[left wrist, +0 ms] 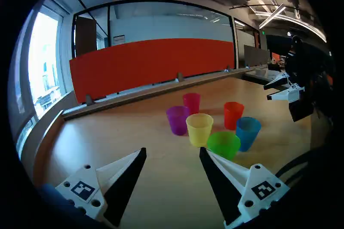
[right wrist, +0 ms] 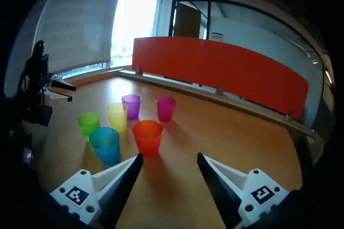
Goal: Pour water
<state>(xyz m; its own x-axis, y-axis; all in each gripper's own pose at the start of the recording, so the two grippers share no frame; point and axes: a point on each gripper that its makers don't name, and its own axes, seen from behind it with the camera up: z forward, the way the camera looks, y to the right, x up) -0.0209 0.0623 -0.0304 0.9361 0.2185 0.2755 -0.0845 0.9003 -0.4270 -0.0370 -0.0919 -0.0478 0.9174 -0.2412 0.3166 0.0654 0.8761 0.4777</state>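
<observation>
Left gripper: your left gripper [left wrist: 172,149] stands wide open with nothing between its fingers, over the table [left wrist: 129,151] on the near side of the yellow cup [left wrist: 199,129].
Right gripper: your right gripper [right wrist: 170,155] is just as wide apart and holds nothing. In the left gripper view it hangs well to the right of the yellow cup, past the whole cluster.
Cups: six stand upright in one tight cluster on the table, places as seen in the left gripper view.
Purple cup [left wrist: 177,120]: just beside the yellow cup, on its left.
Pink cup [left wrist: 191,102]: behind the yellow cup.
Orange cup [left wrist: 233,115]: right of the yellow cup and a little behind it.
Green cup [left wrist: 224,144]: just beside the yellow cup, at its near right.
Blue cup [left wrist: 248,132]: right of the yellow cup, beyond the green cup.
Water: you cannot tell from either view whether any cup holds some.
Red panel [left wrist: 150,68]: along the table's far edge, well behind the yellow cup.
</observation>
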